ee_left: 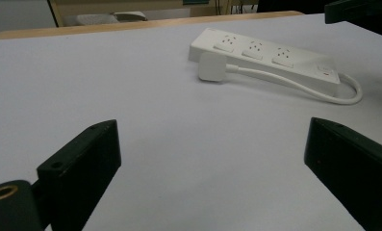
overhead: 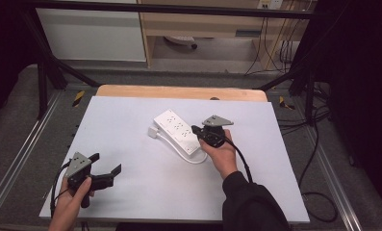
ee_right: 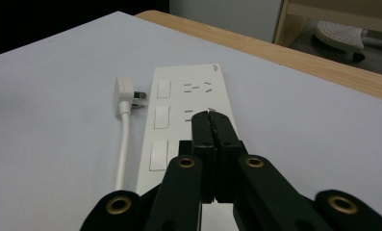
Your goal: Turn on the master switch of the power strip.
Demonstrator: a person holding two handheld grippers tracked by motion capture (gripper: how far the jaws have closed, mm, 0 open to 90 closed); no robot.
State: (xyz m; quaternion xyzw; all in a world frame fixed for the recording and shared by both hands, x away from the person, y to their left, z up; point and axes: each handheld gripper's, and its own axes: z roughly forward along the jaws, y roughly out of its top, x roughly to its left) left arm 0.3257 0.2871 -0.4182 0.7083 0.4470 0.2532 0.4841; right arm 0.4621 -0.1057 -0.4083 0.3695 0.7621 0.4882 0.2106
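A white power strip (overhead: 178, 131) (ee_left: 270, 60) (ee_right: 188, 115) lies near the middle of the white table, its white plug (overhead: 153, 132) (ee_left: 210, 67) (ee_right: 125, 95) loose beside it on a looped cable. My right gripper (overhead: 196, 130) (ee_right: 209, 115) hovers over the strip's near end with its jaws pressed together and nothing between them. My left gripper (overhead: 107, 163) (ee_left: 212, 159) rests at the front left of the table, jaws wide apart, facing the strip from a distance.
The white table top (overhead: 131, 120) has a wooden edge (overhead: 179, 91) at the back. A metal frame and cables (overhead: 318, 144) run along the right side. A wheeled stool base (overhead: 181, 42) stands on the floor beyond.
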